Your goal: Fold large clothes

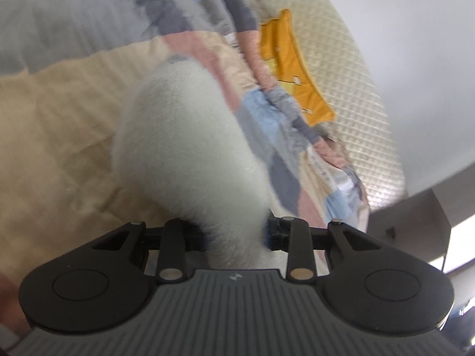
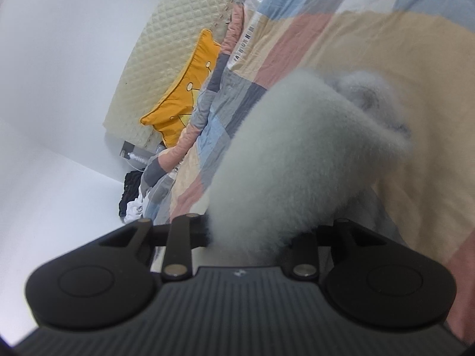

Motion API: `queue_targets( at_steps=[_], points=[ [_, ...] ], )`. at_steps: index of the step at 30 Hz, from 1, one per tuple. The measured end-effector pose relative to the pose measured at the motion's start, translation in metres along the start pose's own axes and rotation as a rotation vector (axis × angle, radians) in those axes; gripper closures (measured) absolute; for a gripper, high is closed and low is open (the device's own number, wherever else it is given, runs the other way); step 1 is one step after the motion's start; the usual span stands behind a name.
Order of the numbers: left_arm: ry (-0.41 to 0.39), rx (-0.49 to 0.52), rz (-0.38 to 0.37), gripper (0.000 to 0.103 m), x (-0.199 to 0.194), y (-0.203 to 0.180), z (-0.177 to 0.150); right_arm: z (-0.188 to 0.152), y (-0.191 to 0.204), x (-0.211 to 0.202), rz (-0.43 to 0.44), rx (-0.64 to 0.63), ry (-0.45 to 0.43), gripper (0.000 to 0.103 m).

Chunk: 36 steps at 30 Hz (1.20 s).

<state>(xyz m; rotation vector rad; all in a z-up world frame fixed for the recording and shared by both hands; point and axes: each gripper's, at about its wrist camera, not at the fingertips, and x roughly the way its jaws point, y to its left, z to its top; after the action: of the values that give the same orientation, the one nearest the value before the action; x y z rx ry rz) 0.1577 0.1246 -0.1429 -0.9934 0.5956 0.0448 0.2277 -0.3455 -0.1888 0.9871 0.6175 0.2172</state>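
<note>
1. The left gripper [image 1: 234, 234] has its jaws drawn in against a thick bunch of the white fluffy garment [image 1: 190, 136]; the fabric fills the gap between them and hides the fingertips.
2. The right gripper [image 2: 252, 234] is closed the same way on another bunch of the same garment [image 2: 285, 160], and its fingertips are also covered by the pile.
3. From each gripper the garment runs forward and down to the bed, where its far end lies on the patchwork quilt [image 1: 71, 112].
4. The quilt has beige, pink, blue and grey squares and covers most of the bed.
5. Beyond the quilt, an orange pillow [image 2: 184, 101] leans against the cream quilted headboard [image 2: 166, 44].
6. A white wall [image 2: 59, 44] stands behind the headboard.
7. In the right wrist view, some dark and white clothes [image 2: 132, 195] lie in a heap beside the bed, near the wall.
</note>
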Motion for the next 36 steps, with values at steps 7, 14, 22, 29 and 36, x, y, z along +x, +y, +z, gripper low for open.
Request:
queue_targets(
  at_steps=[7, 14, 22, 29, 36],
  points=[
    [0.045, 0.064, -0.062, 0.067, -0.073, -0.023, -0.02, -0.002, 0.016, -0.073, 0.043, -0.04, -0.009, 0.066],
    [0.095, 0.045, -0.031, 0.058, -0.091, -0.005, -0.052, -0.022, -0.018, -0.087, -0.016, 0.048, 0.046, 0.06],
    [0.076, 0.051, -0.097, 0.04, -0.08, -0.015, -0.038, -0.006, -0.004, -0.082, 0.076, 0.044, 0.024, 0.043],
    [0.038, 0.162, -0.047, 0.04, -0.042, -0.057, -0.019, 0.018, -0.005, -0.05, 0.078, 0.088, 0.011, 0.043],
    [0.026, 0.246, 0.016, 0.043, 0.022, -0.086, 0.001, 0.041, -0.011, -0.014, 0.082, 0.09, 0.006, 0.043]
  ],
)
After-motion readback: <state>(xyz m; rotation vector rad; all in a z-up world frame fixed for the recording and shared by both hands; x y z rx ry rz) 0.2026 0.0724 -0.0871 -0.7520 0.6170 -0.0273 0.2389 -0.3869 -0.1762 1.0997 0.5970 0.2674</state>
